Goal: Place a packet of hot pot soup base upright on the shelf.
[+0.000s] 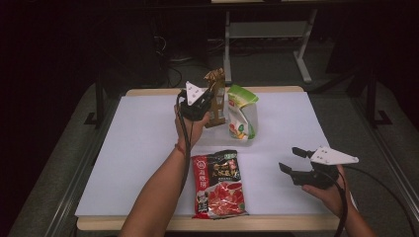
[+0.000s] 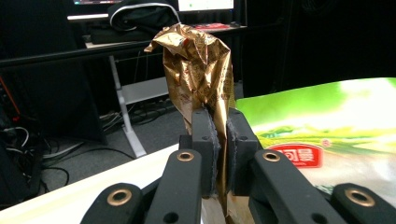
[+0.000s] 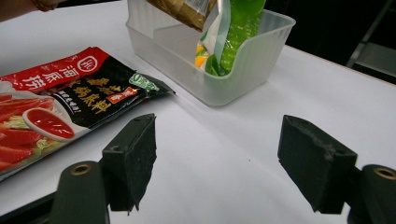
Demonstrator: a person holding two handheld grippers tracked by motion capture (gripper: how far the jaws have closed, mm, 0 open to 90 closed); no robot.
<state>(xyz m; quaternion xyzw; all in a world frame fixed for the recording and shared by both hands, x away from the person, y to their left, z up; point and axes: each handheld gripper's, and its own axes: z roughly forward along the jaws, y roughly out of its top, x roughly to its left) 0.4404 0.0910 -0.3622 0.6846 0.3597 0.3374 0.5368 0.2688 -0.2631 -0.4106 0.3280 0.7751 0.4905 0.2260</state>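
One gold packet (image 2: 198,70) | clamped upright in left claw (image 2: 223,154) | over bin (image 3: 252,70)

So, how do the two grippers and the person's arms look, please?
Both the left gripper and the right gripper are black, each topped by a grey three-cornered plate with small dots and trailing a black cable. The jaws carry brass-coloured rivets and rough dark pads. The forearms are bare, without sleeves; the left wrist wears a thin red band.

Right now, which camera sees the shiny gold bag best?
The left gripper view: the gold bag stands close and crinkled, pinched between the left gripper jaws. In the high view it is small, above the clear bin. The right gripper view catches its bottom corner over the bin.
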